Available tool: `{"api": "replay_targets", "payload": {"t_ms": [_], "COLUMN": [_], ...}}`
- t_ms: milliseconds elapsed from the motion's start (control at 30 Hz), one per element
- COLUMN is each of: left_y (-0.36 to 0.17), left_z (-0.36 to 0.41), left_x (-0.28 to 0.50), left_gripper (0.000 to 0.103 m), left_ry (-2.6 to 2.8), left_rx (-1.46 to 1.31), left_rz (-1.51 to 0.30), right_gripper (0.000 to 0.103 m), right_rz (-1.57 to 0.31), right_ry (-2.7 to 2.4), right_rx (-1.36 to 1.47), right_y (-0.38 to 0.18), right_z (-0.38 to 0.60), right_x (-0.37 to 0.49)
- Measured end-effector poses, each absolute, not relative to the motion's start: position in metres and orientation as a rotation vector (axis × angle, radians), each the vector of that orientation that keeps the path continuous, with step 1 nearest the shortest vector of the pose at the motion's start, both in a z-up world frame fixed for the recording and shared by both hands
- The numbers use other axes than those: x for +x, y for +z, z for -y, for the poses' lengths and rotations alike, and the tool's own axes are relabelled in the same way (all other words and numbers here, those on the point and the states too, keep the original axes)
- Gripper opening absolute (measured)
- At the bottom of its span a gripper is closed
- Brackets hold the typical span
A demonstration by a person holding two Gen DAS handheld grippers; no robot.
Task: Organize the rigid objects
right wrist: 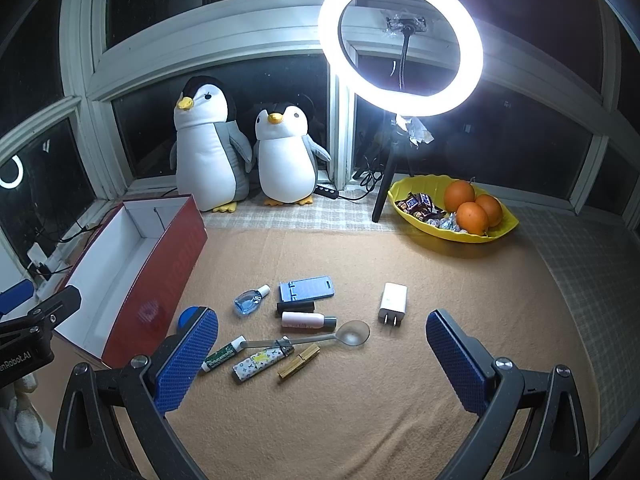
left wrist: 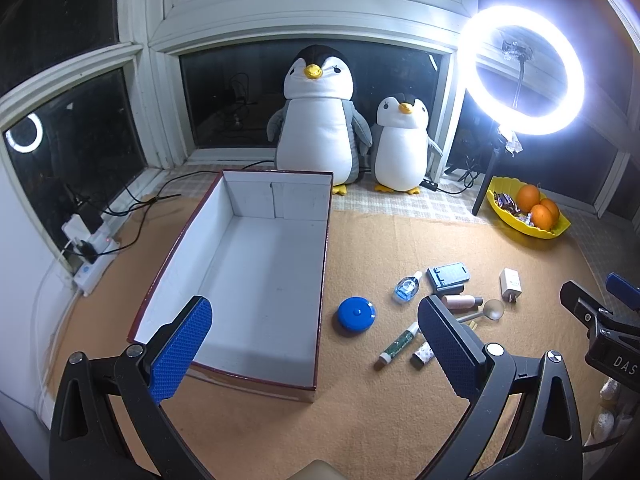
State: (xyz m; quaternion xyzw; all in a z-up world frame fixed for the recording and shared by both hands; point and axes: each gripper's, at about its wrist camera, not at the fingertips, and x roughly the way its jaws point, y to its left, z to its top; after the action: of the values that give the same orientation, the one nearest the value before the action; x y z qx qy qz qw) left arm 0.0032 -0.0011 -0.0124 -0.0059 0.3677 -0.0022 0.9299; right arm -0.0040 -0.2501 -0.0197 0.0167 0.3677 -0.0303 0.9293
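An empty red box with a white inside (left wrist: pixel 180 248) (right wrist: pixel 168 264) stands on the orange mat. To its right lie small items: a blue round case (left wrist: pixel 356 314), a blue liquid bottle (right wrist: pixel 250 300), a blue phone stand (right wrist: pixel 306 288), a pink tube (right wrist: pixel 306 320), a white charger (right wrist: pixel 393 303), a clear spoon (right wrist: pixel 352 334), a green tube (right wrist: pixel 224 354), a patterned lighter (right wrist: pixel 262 364) and a wooden peg (right wrist: pixel 299 366). My left gripper (left wrist: pixel 316 344) is open and empty above the box's near right corner. My right gripper (right wrist: pixel 322 354) is open and empty above the items.
Two plush penguins (left wrist: pixel 320 116) (left wrist: pixel 402 146) stand at the window. A ring light (right wrist: pixel 400 36) on a tripod and a yellow dish (right wrist: pixel 404 216) with oranges and sweets are at the back right. A power strip with cables (left wrist: pixel 92 256) lies at the left.
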Motion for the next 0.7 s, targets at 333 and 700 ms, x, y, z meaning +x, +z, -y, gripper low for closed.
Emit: {"api": "replay_targets", "payload": {"t_ms": [333, 700], "left_y": [-0.014, -0.018], "left_z": [-0.001, -0.016], "left_x": [0.002, -0.001], "left_gripper": [0.102, 0.102], "left_ry": [-0.002, 0.009], "left_rx": [-0.012, -0.018], "left_rz": [-0.750, -0.783], "right_gripper": [0.103, 0.103], "right_rz": [-0.758, -0.785], "right_ry": [-0.065, -0.090], "right_rx": [0.034, 0.033], "right_y": [-0.020, -0.020], "right_z": [0.250, 0.249], "right_x": [-0.004, -0.017]}}
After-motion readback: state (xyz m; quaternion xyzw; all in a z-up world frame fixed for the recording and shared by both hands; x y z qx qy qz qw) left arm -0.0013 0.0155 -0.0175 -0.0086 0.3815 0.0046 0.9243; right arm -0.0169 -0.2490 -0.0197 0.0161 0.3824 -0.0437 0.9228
